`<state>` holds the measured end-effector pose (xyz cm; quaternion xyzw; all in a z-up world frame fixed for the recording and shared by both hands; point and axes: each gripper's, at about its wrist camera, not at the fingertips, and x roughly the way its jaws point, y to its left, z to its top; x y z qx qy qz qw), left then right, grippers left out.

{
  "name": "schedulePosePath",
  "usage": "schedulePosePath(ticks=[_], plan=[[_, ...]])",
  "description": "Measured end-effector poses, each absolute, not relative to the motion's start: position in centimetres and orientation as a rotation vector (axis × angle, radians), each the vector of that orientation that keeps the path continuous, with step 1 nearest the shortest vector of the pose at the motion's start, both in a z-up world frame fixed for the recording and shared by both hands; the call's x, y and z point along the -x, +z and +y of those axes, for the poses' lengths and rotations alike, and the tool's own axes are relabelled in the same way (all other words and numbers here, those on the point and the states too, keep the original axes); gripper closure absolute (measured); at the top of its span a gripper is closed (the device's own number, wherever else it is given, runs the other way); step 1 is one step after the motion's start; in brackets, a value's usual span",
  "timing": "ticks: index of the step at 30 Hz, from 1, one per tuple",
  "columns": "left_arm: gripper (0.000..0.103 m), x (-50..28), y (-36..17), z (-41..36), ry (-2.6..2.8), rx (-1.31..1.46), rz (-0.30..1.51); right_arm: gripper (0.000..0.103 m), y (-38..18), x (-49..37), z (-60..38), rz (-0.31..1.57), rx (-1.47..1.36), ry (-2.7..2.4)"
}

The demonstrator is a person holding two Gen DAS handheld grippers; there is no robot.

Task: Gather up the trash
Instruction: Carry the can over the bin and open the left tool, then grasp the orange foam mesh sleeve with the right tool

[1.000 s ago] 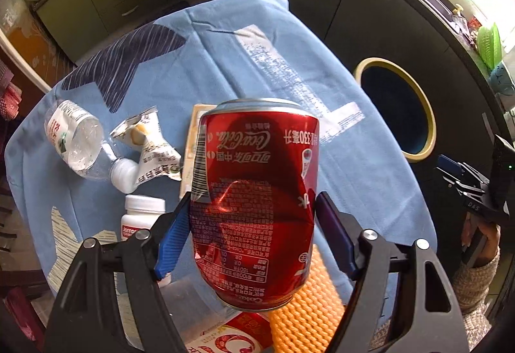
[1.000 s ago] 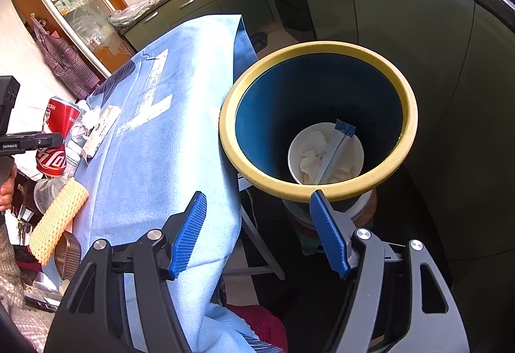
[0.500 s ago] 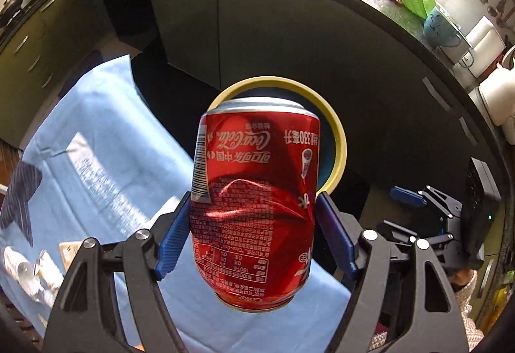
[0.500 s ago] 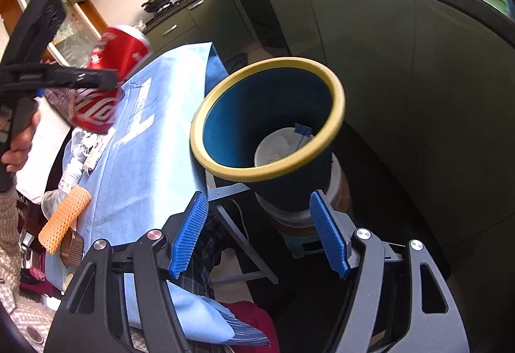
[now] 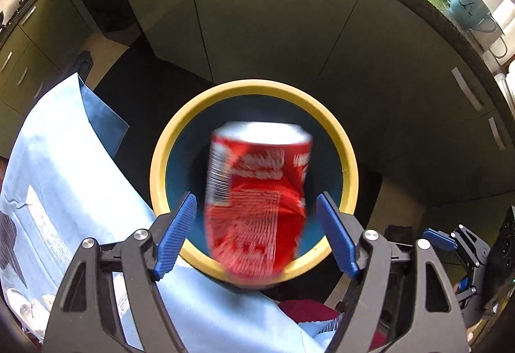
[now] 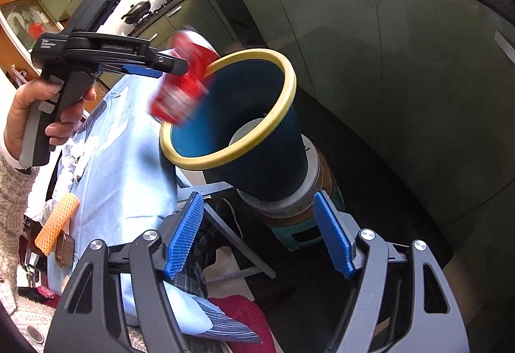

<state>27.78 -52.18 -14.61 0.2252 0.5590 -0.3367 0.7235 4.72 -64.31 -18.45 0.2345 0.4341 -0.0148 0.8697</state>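
Left gripper (image 5: pixel 256 237) jaws spread, pads clear of the red can (image 5: pixel 257 201); can motion-blurred, frame centre, over the mouth of the yellow-rimmed blue bin (image 5: pixel 349 172). Right gripper (image 6: pixel 259 237) opening, nothing between its jaws, bottom of its frame. Blue cloth (image 5: pixel 64 179) at left.

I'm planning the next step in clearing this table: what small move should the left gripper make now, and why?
Probably swing the left gripper back over the blue tablecloth. Its pads stand clear of the red can on both sides. The can is blurred, apparently dropping, above the yellow-rimmed bin, so nothing is left to hold.
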Motion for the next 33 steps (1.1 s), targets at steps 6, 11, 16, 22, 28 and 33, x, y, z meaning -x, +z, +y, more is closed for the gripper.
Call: schedulePosePath(ticks=[6,11,16,22,28,33], plan=[[0.03,-26.3,-9.7,-47.5,-0.795,-0.388,1.17,0.033,-17.6,-5.4,-62.9,0.898,-0.461,-0.001],[0.025,-23.4,-3.6,-38.4,-0.811,-0.253,1.04,0.033,-15.7,-7.1,-59.4,0.899,-0.375,0.079],[0.021,-20.2,0.6,-26.6,-0.703,-0.132,0.901,0.033,-12.8,-10.8,-53.0,0.883,-0.238,0.248],[0.018,-15.9,1.5,-14.4,-0.5,-0.066,0.788,0.033,-11.7,-17.2,-42.5,0.937,-0.142,0.44],[0.017,-13.7,-0.7,-6.6,-0.404,-0.009,0.793,0.033,-12.9,-24.5,-31.8,1.094,-0.165,0.485],[0.017,-12.6,-2.0,-3.0,-0.391,0.041,0.793,0.033,-14.6,-28.8,-26.6,1.226,-0.141,0.429]])
